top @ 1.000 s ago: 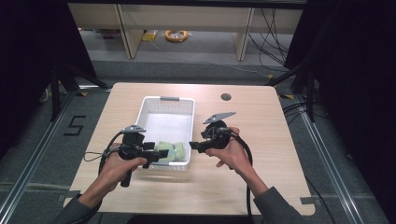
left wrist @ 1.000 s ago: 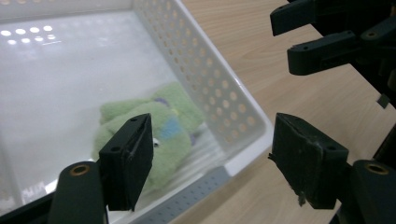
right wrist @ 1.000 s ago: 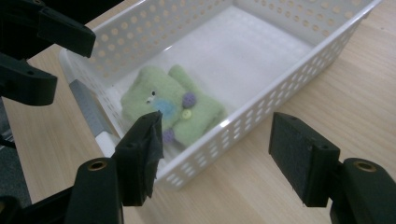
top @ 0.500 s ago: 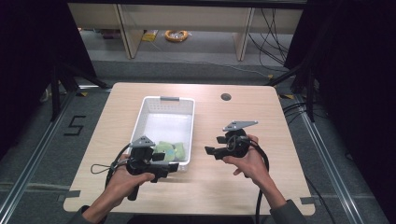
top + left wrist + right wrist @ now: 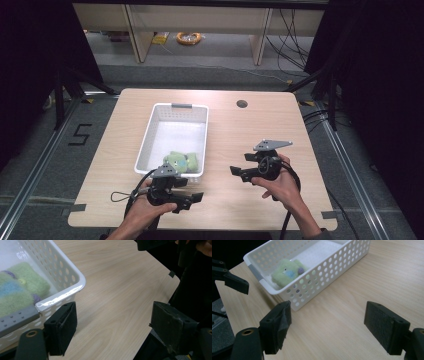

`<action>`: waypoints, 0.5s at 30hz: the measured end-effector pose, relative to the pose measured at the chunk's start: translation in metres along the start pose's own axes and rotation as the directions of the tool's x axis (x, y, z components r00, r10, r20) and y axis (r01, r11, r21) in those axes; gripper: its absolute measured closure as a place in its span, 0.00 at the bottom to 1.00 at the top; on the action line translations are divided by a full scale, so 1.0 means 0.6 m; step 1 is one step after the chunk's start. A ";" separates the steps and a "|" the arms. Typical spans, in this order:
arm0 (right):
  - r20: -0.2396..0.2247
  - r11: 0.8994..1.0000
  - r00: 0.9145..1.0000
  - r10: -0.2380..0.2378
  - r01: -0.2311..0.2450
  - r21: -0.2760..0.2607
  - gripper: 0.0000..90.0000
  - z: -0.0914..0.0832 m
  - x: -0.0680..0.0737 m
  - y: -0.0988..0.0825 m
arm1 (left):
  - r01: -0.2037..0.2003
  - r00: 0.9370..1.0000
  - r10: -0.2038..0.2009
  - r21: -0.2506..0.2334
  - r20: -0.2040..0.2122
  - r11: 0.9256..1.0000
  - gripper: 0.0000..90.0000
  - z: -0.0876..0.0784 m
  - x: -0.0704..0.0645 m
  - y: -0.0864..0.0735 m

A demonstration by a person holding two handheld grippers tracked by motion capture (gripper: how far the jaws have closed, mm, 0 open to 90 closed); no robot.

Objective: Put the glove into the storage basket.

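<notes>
A white perforated basket stands on the wooden table, left of centre. A green plush toy lies in its near end, also seen in the left gripper view and the right gripper view. My left gripper is held just in front of the basket's near end, open, with nothing between its jaws. My right gripper is to the right of the basket, pointing left, open and empty. In the right gripper view, the left gripper's jaws show at the far left.
A round cable hole sits near the table's far edge. Bare tabletop lies between the two grippers and to the basket's right. Beyond the table are shelf legs, cables and an orange coil on the floor.
Both hands have drawn back toward the table's near edge, away from the basket. The plush toy stays in the basket. Both grippers are empty now.
</notes>
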State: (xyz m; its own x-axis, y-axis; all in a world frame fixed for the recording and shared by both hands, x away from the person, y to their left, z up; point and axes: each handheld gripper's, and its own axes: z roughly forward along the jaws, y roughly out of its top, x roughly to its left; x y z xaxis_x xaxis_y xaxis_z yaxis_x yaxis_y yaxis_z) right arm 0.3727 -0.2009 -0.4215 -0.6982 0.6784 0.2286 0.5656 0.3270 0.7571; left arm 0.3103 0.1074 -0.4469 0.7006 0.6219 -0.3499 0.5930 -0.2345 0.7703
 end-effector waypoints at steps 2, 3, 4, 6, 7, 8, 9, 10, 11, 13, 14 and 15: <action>-0.004 1.000 1.000 0.009 -0.009 -0.008 0.25 -0.001 -0.001 -0.007 | -0.013 1.000 0.013 0.002 -0.005 1.000 0.22 0.002 0.000 -0.007; 0.004 1.000 1.000 0.002 -0.002 -0.004 0.25 -0.002 -0.002 -0.009 | -0.015 1.000 0.016 0.007 -0.003 1.000 0.22 0.003 -0.001 -0.010; 0.003 1.000 1.000 -0.002 0.002 -0.010 0.25 -0.003 -0.004 -0.012 | -0.017 1.000 0.017 -0.005 0.003 1.000 0.22 0.005 -0.001 -0.016; -0.003 1.000 1.000 -0.002 0.002 -0.016 0.26 -0.003 -0.004 -0.019 | -0.019 1.000 0.019 -0.005 0.019 1.000 0.21 0.006 0.002 -0.026; -0.012 1.000 1.000 0.003 -0.004 -0.022 0.26 -0.003 -0.004 -0.022 | -0.016 1.000 0.016 0.004 0.011 1.000 0.21 0.005 0.003 -0.031; -0.007 1.000 1.000 0.016 -0.016 -0.015 0.26 -0.006 -0.002 -0.025 | -0.021 1.000 0.021 0.003 0.007 1.000 0.21 0.005 0.004 -0.036; -0.019 0.999 1.000 -0.016 0.016 -0.028 0.26 -0.005 -0.006 -0.028 | -0.022 1.000 0.022 0.006 -0.004 1.000 0.21 0.005 0.005 -0.040; -0.017 0.999 1.000 -0.012 0.011 -0.035 0.26 -0.006 -0.005 -0.032 | -0.023 1.000 0.023 0.004 -0.008 1.000 0.21 0.005 0.006 -0.044; -0.016 1.000 1.000 -0.004 0.003 -0.029 0.26 -0.007 -0.002 -0.035 | -0.023 1.000 0.023 0.004 -0.007 1.000 0.21 0.005 0.007 -0.048; -0.019 0.999 1.000 -0.011 0.010 -0.036 0.26 -0.006 -0.003 -0.042 | -0.029 1.000 0.029 0.003 -0.008 1.000 0.21 0.005 0.008 -0.053; -0.013 1.000 1.000 0.010 -0.010 -0.028 0.26 -0.009 0.002 -0.045 | -0.028 1.000 0.029 0.009 -0.008 1.000 0.21 0.003 0.007 -0.056; -0.016 0.999 1.000 0.003 -0.004 -0.036 0.26 -0.009 0.002 -0.050 | -0.034 0.999 0.034 -0.002 -0.004 0.999 0.21 0.004 0.007 -0.060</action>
State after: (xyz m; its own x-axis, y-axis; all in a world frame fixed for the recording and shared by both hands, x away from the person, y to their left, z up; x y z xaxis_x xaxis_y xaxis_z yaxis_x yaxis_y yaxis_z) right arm 0.3526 -0.2137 -0.4404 -0.7033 0.6688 0.2409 0.5522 0.3007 0.7776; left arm 0.2930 0.1169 -0.4772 0.7190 0.6163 -0.3214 0.5678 -0.2541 0.7830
